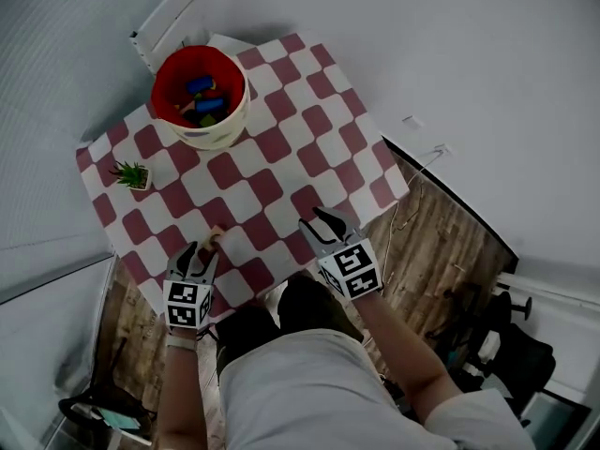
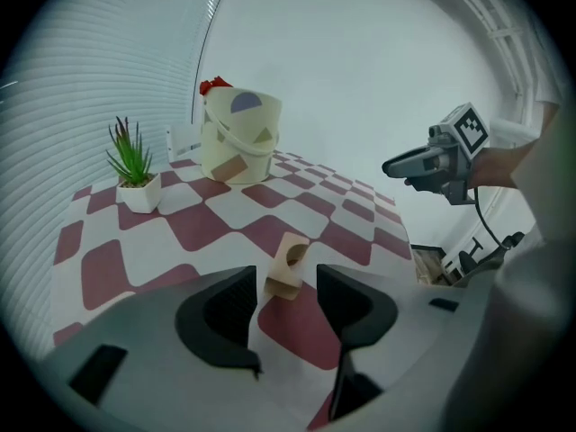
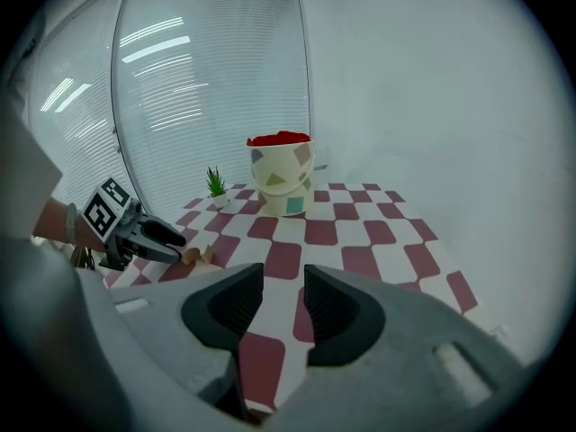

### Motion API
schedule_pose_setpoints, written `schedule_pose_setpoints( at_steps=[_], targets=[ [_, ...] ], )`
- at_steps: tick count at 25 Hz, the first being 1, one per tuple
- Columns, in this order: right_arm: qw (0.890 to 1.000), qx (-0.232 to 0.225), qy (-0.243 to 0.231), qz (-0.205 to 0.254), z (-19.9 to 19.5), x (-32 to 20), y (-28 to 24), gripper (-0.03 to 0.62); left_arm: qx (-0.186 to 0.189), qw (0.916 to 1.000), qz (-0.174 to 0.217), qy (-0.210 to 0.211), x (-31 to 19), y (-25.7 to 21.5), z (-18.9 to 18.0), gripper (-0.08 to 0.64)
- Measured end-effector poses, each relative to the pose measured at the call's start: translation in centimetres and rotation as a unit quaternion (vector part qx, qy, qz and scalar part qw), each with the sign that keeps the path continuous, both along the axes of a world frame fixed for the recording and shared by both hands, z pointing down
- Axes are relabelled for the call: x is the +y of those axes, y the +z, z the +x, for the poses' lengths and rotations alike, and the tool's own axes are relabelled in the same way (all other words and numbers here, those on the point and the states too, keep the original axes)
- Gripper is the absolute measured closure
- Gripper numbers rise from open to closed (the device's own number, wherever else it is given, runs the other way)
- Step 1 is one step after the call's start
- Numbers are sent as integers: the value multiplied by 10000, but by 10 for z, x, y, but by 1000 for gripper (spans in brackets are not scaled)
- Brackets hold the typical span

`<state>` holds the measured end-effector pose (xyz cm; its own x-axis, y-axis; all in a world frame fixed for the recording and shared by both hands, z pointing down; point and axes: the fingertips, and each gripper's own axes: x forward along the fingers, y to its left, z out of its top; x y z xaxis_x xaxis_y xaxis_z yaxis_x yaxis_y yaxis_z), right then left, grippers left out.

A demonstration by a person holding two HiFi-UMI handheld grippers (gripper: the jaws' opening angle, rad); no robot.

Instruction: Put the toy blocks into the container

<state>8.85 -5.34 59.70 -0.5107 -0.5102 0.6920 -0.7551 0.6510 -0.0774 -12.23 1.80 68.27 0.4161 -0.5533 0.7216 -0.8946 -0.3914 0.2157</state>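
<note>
With left gripper (image 1: 200,254) jaws wide at the wooden block (image 2: 288,265), I needed it centred before squeezing; right gripper (image 3: 283,284) jaws sat narrow, empty.

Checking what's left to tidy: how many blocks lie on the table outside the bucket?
1. A tan arched block sits near the table's front edge, at the tips of the open left gripper. No other shows there.

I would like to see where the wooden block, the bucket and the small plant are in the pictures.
wooden block (image 2: 281,282), left gripper view, on its lower front face.
bucket (image 1: 220,136), head view, on its cream outer wall.
small plant (image 1: 129,171), head view, on its green leaves.
</note>
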Motion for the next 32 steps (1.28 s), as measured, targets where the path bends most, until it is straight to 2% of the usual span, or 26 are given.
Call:
schedule_pose_setpoints(
  at_steps=[4, 6, 9, 14, 27, 32],
  targets=[
    [9997, 40, 230, -81, 14, 14, 7, 449, -101, 9997, -90, 189, -2, 12, 3, 371],
    [9994, 48, 331, -101, 20, 19, 8, 449, -138, 9997, -94, 186, -4, 16, 4, 376],
    [9989, 50, 451, -118, 27, 24, 9, 449, -264, 9994, -106, 199, -6, 19, 3, 429],
    [9983, 27, 565, -121, 37, 28, 8, 449, -378, 9991, -44, 183, -9, 18, 4, 430],
    [9988, -196, 447, 16, 39, 8, -10, 449, -502, 9986, 161, 79, -29, -20, 13, 430],
    [9992, -279, 286, 49, 36, 2, -17, 449, -565, 9976, 404, -4, -41, -51, 18, 431]
  ],
)
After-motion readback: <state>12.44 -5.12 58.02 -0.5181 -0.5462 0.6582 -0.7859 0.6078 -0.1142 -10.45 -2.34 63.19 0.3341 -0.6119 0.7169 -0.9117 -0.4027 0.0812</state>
